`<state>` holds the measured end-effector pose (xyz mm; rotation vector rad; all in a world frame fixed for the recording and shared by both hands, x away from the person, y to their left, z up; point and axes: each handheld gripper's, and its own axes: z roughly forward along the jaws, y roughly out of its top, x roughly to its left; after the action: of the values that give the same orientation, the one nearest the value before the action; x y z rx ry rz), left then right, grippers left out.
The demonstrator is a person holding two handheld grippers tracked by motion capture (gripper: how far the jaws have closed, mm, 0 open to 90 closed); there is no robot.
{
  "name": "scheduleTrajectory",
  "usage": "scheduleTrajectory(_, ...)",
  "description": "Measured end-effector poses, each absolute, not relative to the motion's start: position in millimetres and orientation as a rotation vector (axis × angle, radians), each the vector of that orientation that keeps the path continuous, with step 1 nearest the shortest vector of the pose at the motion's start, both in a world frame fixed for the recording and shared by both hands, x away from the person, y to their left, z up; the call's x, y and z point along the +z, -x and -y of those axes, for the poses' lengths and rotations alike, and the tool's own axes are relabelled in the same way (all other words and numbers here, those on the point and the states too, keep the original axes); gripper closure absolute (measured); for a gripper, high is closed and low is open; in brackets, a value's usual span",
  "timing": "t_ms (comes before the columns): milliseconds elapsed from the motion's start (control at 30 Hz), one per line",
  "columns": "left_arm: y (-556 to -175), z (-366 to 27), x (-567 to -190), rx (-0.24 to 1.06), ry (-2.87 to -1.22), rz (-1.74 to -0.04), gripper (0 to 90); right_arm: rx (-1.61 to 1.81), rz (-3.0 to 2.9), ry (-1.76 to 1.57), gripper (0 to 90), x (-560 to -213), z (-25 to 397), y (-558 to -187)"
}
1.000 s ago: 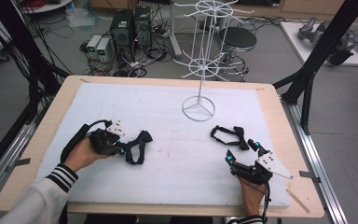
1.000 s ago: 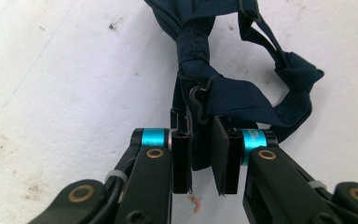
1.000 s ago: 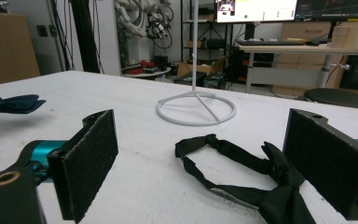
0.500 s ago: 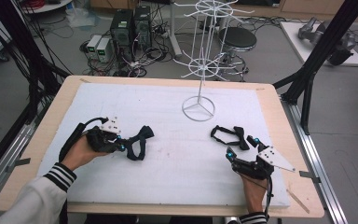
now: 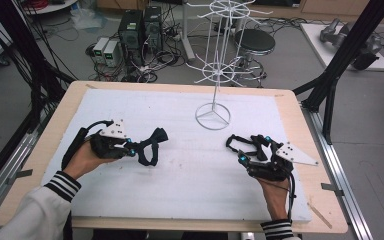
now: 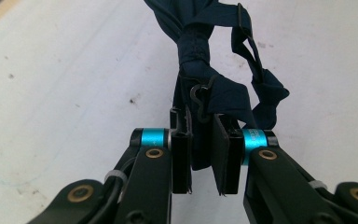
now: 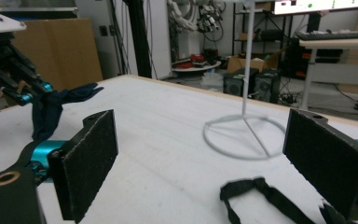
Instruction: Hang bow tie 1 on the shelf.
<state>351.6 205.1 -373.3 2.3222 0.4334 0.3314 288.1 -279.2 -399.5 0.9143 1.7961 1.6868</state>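
One dark-blue bow tie (image 6: 214, 70), knotted, pinched in left hand-held gripper (image 6: 200, 154); right hand-held gripper (image 7: 214, 163) wide apart.

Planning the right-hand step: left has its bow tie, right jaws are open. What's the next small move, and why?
Probably ease the right gripper forward and down, then close on the black fabric bow tie lying on the white foam mat. Its jaws stand wide open just short of the strap, while the left gripper is already shut on the dark navy bow tie.

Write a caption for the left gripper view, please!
Left tool pinches a dark blue bow tie above the white table.
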Motion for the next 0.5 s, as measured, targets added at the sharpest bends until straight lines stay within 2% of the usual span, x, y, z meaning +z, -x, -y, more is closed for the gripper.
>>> scheduleTrajectory(500, -349, -208, -351, 0.352, -2.226, -0.366, 79.1, 1.704, -1.886, -0.808, 9.4, -365, 254, -301)
